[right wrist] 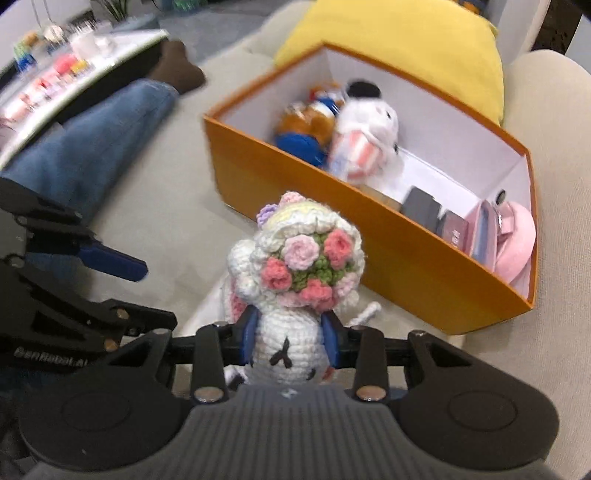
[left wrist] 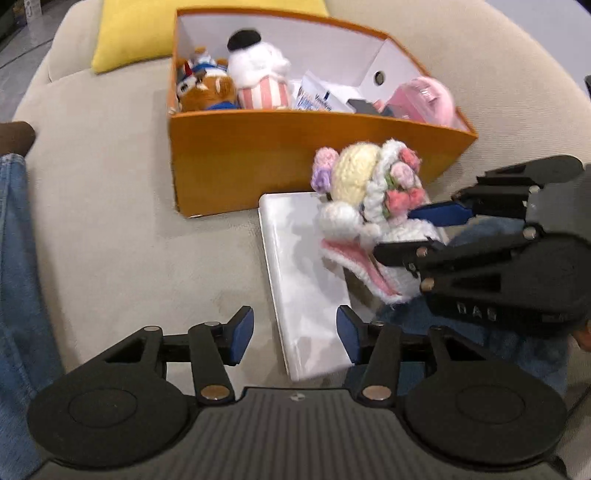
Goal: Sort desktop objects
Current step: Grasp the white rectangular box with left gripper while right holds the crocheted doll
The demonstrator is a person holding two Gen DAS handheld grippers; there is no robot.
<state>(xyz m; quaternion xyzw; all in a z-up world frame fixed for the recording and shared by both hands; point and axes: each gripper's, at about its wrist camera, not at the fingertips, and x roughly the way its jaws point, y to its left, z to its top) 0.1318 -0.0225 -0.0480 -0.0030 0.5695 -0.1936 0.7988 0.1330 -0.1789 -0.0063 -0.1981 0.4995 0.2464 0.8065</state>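
My right gripper [right wrist: 291, 332] is shut on a white crochet bunny doll [right wrist: 295, 280] with a pink flower bouquet, held above the sofa in front of the orange box [right wrist: 388, 266]. It also shows in the left wrist view [left wrist: 369, 206], gripped by the right gripper [left wrist: 413, 229]. My left gripper [left wrist: 295, 332] is open and empty, its fingers on either side of a white flat box [left wrist: 303, 280] lying on the sofa. The orange box [left wrist: 258, 155] holds a white plush [left wrist: 258, 77], a brown plush [left wrist: 207, 88], small packets and a pink item [left wrist: 424, 99].
A yellow cushion [left wrist: 147, 29] lies behind the orange box on the beige sofa [left wrist: 110, 184]. A person's jeans leg [right wrist: 85, 144] lies at the left. A white table with small items [right wrist: 55, 74] stands beyond the sofa.
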